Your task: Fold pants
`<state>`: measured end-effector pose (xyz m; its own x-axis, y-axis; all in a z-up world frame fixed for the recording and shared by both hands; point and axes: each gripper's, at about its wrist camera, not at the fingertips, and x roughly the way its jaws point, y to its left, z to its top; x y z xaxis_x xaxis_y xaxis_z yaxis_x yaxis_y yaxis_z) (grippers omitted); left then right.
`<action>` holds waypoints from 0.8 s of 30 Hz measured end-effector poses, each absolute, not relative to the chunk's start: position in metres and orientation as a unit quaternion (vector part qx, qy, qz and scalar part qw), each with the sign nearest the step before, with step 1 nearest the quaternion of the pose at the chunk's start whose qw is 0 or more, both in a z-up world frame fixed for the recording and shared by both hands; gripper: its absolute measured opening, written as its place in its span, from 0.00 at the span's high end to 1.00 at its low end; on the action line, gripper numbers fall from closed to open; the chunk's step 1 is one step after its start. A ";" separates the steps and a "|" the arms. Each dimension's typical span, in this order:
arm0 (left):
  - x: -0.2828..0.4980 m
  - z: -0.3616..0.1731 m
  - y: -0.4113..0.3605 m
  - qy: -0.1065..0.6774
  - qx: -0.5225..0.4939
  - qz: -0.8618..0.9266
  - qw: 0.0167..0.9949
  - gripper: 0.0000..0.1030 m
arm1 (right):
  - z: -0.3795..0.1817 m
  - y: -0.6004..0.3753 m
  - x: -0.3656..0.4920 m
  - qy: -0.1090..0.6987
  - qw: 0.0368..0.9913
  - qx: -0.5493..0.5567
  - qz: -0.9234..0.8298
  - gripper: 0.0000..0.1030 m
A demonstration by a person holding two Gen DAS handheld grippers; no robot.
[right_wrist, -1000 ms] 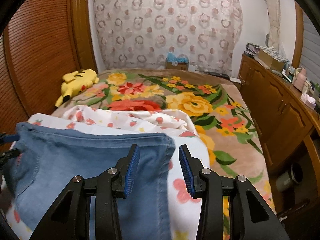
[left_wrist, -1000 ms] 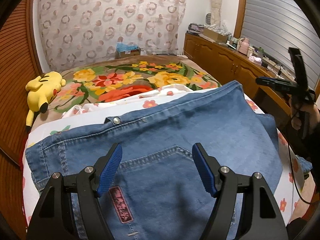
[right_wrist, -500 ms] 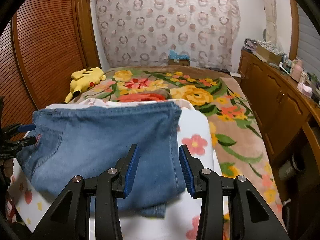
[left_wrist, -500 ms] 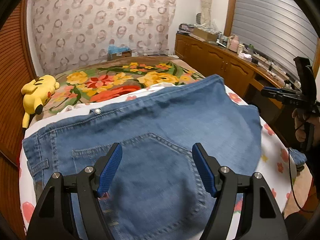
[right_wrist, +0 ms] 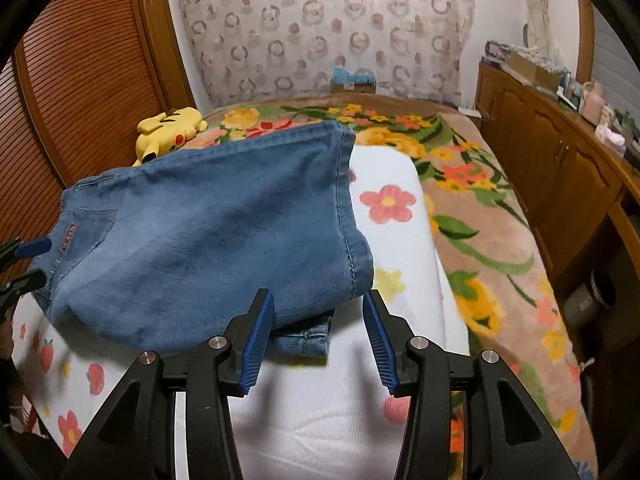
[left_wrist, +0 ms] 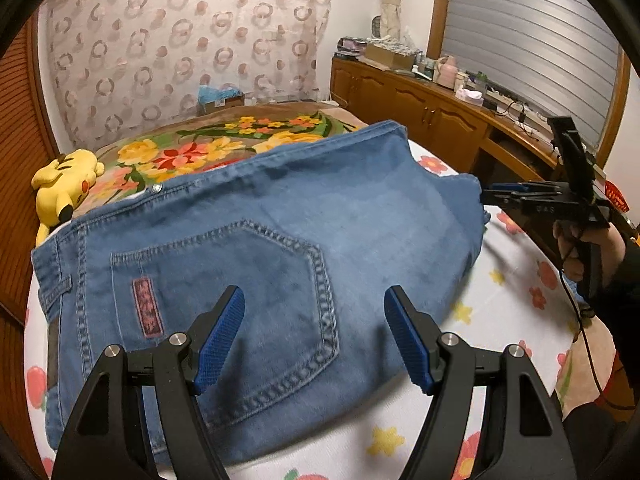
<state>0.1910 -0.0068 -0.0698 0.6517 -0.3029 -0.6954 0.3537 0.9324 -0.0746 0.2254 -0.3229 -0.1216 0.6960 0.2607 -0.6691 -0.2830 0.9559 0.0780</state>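
Observation:
Folded blue jeans (left_wrist: 280, 220) lie on a white flowered cover (left_wrist: 512, 280) spread on the bed. My left gripper (left_wrist: 316, 332) hovers open over the back pocket, with nothing between its blue pads. In the right wrist view the jeans (right_wrist: 208, 232) show their hem side, and a lower layer's corner sticks out at the near edge. My right gripper (right_wrist: 318, 312) is at that corner with its jaws opening; the denim edge lies between the pads and they do not press on it. The right gripper (left_wrist: 516, 194) also shows in the left wrist view, at the jeans' right edge.
A yellow plush toy (right_wrist: 170, 130) lies at the far left of the bed on a brown flowered blanket (right_wrist: 480, 200). A wooden cabinet (left_wrist: 420, 108) with clutter runs along the right. A slatted wooden door (right_wrist: 80, 80) stands at the left. A hand (left_wrist: 576, 248) holds the right gripper.
Both grippers have drawn back toward the near edge of the bed, so more of the folded jeans shows. The right jaws stand a little wider than before.

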 end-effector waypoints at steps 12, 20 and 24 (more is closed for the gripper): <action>0.188 -0.085 0.025 0.390 0.017 -0.140 0.910 0.29 | -0.122 -0.325 0.228 0.375 0.914 -0.020 0.155 0.53; 0.196 -0.098 0.037 0.402 0.011 -0.122 0.907 0.29 | -0.135 -0.322 0.207 0.394 0.905 -0.057 0.149 0.53; 0.199 -0.104 0.042 0.409 0.013 -0.113 0.905 0.29 | -0.138 -0.314 0.213 0.398 0.902 -0.067 0.155 0.53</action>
